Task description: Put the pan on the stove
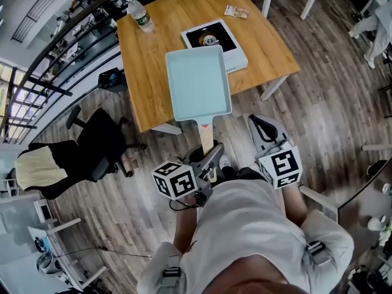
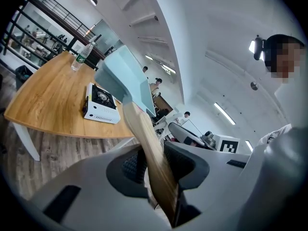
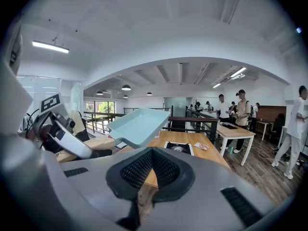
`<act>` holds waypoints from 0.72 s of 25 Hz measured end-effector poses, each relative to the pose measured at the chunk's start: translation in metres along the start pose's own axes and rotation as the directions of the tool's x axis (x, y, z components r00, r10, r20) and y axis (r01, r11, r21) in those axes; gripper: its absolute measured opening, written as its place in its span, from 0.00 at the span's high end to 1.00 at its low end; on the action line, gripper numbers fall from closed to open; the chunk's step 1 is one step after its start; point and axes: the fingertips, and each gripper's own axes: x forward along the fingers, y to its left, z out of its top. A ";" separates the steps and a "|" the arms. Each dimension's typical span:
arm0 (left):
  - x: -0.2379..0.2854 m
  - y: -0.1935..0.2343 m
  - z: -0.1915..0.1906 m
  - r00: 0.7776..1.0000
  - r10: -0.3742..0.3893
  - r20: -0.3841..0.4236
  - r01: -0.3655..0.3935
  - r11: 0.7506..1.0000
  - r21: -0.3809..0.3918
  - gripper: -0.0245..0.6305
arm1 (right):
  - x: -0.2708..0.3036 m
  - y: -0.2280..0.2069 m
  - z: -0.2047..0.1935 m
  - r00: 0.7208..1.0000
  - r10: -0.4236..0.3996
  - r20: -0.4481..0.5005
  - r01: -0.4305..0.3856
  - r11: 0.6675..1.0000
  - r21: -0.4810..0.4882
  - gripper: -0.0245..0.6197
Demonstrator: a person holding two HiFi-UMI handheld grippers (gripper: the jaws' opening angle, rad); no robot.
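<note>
Pinching the handle (image 2: 144, 138) in its fingers, the left gripper (image 2: 155, 166) holds the pan (image 1: 199, 83) in air, partly above the stove (image 1: 236, 55); the right gripper's (image 3: 152, 166) fingers are pressed together, empty. Held so far back, it may tilt and land crooked

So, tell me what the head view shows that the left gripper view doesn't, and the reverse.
Only the head view: the black office chair and a small flat packet on the wooden table. Only the left gripper view: the left gripper's pads clamped on the wooden handle, and people standing in the background. Both: the light blue rectangular pan, the white portable stove and the clear plastic bottle.
</note>
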 end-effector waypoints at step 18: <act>0.039 0.036 0.056 1.000 0.001 -0.017 -0.001 1.000 -0.001 0.78 | 0.065 -0.038 0.018 1.000 0.001 -0.006 -0.001 1.000 -0.002 0.93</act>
